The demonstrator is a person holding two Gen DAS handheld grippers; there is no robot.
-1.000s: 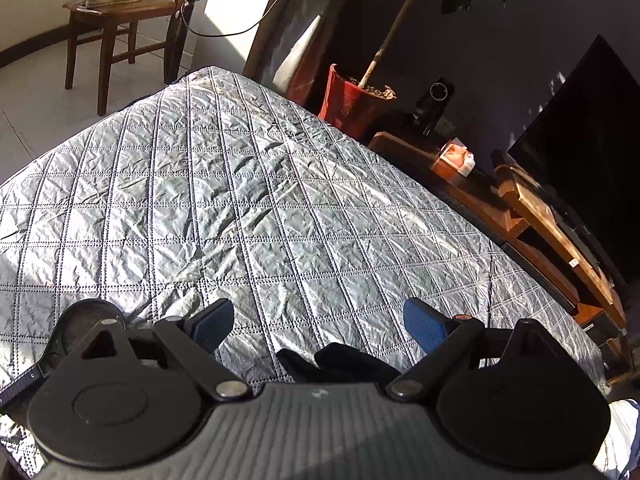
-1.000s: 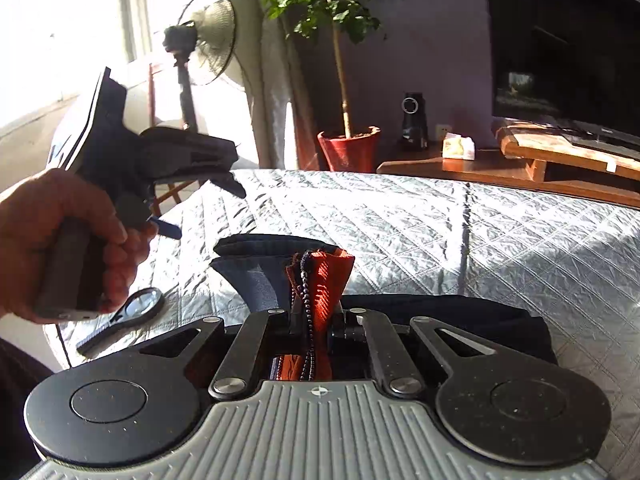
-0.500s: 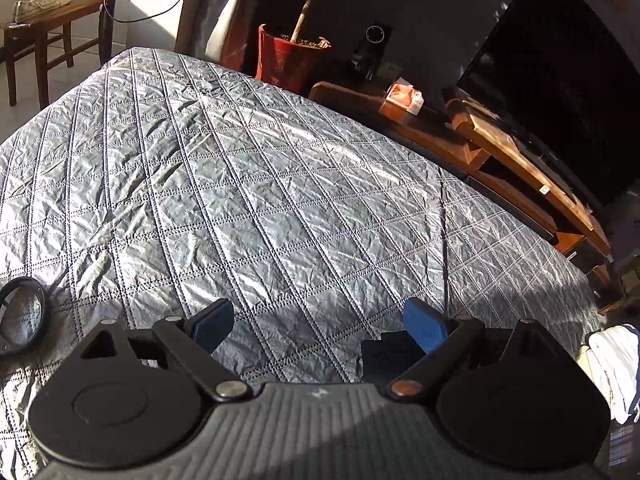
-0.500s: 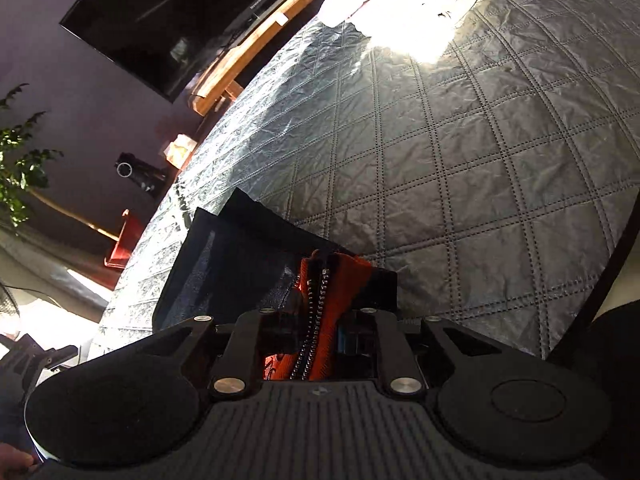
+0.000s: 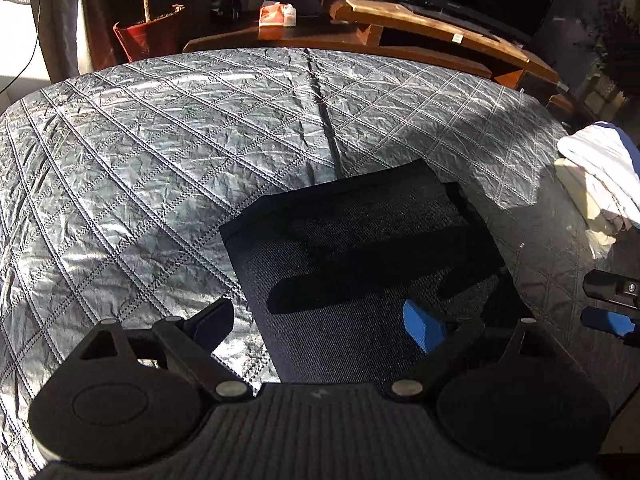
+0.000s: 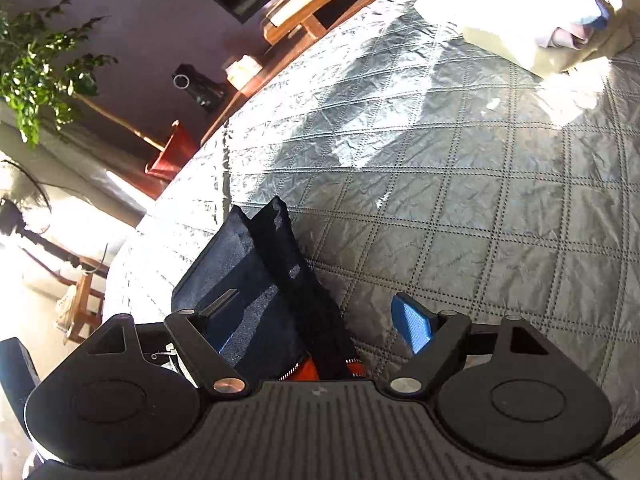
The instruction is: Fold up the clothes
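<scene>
Under the left wrist camera, I see the dark garment point(image 5: 360, 256) lying flat and squared on the quilted silver cover point(image 5: 140, 160), most of its folding apparently done, while my left tool point(image 5: 318, 322) hangs over its near end with the jaws wide apart and nothing between the pads. It looks like denim-weight cloth: soft, limp, light enough for one tool, but thick where the layers stack, so I judge a pinch at a corner or along the doubled edge will hold better than a grab at the flat middle. A pile of pale folded clothes point(image 5: 600, 176) sits well apart to the right. Through the right wrist camera, my right tool point(image 6: 316, 326) is opening; the garment's dark strip and an orange, zippered part point(image 6: 308, 370) lie between the jaws, with no pad pressing on them. The zipper teeth would give a firm, non-slip place to take hold.
</scene>
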